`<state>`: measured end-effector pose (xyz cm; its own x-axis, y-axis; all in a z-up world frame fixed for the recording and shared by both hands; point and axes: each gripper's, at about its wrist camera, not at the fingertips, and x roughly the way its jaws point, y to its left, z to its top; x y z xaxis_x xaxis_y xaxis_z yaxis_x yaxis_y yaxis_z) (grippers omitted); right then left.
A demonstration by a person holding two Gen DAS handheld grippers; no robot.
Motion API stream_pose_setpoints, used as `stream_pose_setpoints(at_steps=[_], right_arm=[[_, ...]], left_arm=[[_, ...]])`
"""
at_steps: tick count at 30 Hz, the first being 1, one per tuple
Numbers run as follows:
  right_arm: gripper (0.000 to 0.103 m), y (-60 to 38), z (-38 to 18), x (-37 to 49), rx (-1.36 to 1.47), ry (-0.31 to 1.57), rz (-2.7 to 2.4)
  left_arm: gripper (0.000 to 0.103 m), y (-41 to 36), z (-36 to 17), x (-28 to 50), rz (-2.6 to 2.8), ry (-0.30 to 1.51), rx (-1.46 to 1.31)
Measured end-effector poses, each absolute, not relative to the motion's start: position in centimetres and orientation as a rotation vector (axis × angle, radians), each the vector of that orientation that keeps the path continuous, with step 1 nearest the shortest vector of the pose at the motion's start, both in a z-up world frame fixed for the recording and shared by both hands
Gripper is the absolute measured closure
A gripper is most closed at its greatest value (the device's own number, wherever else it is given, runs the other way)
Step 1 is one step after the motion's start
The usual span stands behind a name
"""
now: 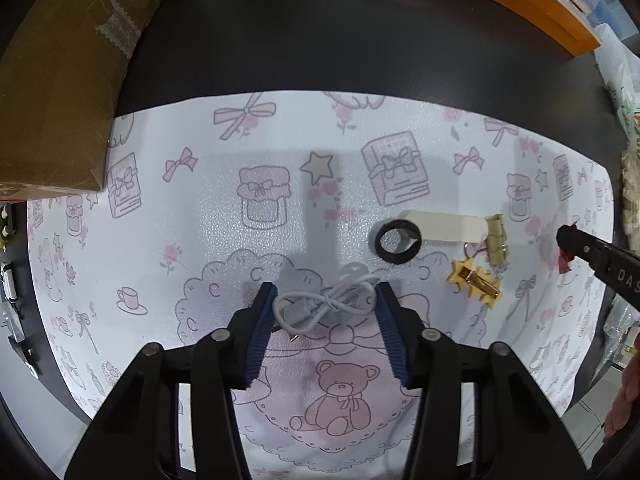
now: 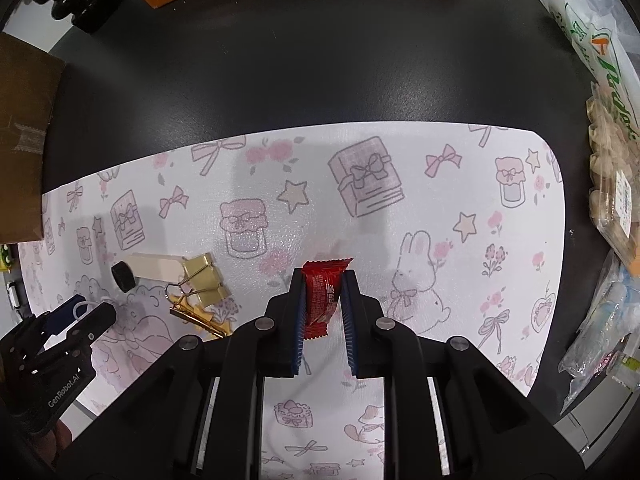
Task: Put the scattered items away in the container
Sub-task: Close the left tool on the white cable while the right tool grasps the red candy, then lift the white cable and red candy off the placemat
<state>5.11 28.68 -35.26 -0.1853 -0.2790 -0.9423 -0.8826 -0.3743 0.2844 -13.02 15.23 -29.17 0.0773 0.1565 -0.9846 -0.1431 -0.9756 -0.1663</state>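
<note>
The left gripper (image 1: 326,300) has its jaws spread wide on either side of a knotted white cable (image 1: 324,306) lying on the patterned mat (image 1: 200,240); nothing is pinched yet. The right gripper (image 2: 323,292) has its jaws closed on a red snack packet (image 2: 323,296), held upright above the mat.

Beyond and to the right of the left jaws lie a black ring (image 1: 398,242), a cream strip (image 1: 444,228), a gold binder clip (image 1: 498,240) and a star hair clip (image 1: 478,286), close together.

Risks: the cable's loose loops may slip out if only one strand is caught; the slick packet could slide free.

Readable writing: "GenRobot.AI" on the left gripper in the right view; the packet's print is illegible.

No container can be identified with certainty.
</note>
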Motion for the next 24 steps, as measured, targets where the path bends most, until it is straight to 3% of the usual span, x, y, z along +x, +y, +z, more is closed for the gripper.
stream_pose_setpoints(at_steps=[8, 24], right_arm=[[0.086, 28.6, -33.9, 5.9, -1.545, 1.343, 1.607], [0.086, 27.3, -31.4, 6.5, -1.476, 1.328, 1.646]], left_arm=[[0.073, 14.7, -27.8, -12.5, 2.008, -0.024, -2.109], [0.082, 12.6, -24.1, -10.8, 2.064, -0.074, -2.02]])
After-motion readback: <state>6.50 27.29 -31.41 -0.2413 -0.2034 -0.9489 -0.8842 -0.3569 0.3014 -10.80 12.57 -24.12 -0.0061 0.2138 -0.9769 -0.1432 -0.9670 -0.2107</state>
